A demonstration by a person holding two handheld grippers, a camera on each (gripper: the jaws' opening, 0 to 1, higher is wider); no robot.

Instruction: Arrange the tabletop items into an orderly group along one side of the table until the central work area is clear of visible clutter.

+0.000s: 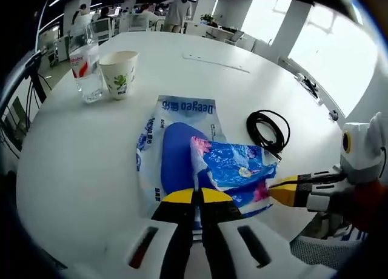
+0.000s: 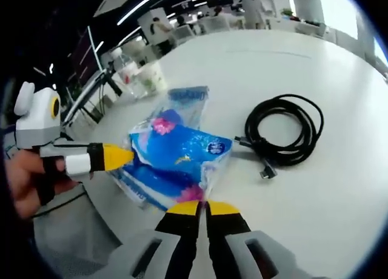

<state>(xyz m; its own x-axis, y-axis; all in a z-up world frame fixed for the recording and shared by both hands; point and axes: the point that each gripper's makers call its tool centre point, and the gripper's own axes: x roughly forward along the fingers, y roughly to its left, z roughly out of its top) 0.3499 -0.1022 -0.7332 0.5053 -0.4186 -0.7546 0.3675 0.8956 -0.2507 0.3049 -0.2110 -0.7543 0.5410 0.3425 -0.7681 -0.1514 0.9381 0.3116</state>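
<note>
A large white-and-blue tissue pack (image 1: 173, 139) (image 2: 185, 100) lies flat on the white table (image 1: 79, 145). A smaller bright blue packet (image 1: 233, 167) (image 2: 182, 148) rests over it. My left gripper (image 1: 195, 196) is shut on the small packet's near edge. In the right gripper view it (image 2: 124, 156) comes in from the left, held by a hand (image 2: 27, 182). My right gripper (image 2: 203, 207) is shut on the packet's opposite corner, and in the left gripper view it (image 1: 280, 191) enters from the right. A coiled black cable (image 1: 268, 130) (image 2: 285, 130) lies beside the packs.
A paper cup (image 1: 119, 73) (image 2: 151, 77) and a clear water bottle (image 1: 85, 63) (image 2: 124, 67) stand together at the table's far side. A thin white strip (image 1: 215, 62) lies farther back. Small dark items (image 1: 309, 84) sit near the window-side edge. Office desks and people are beyond.
</note>
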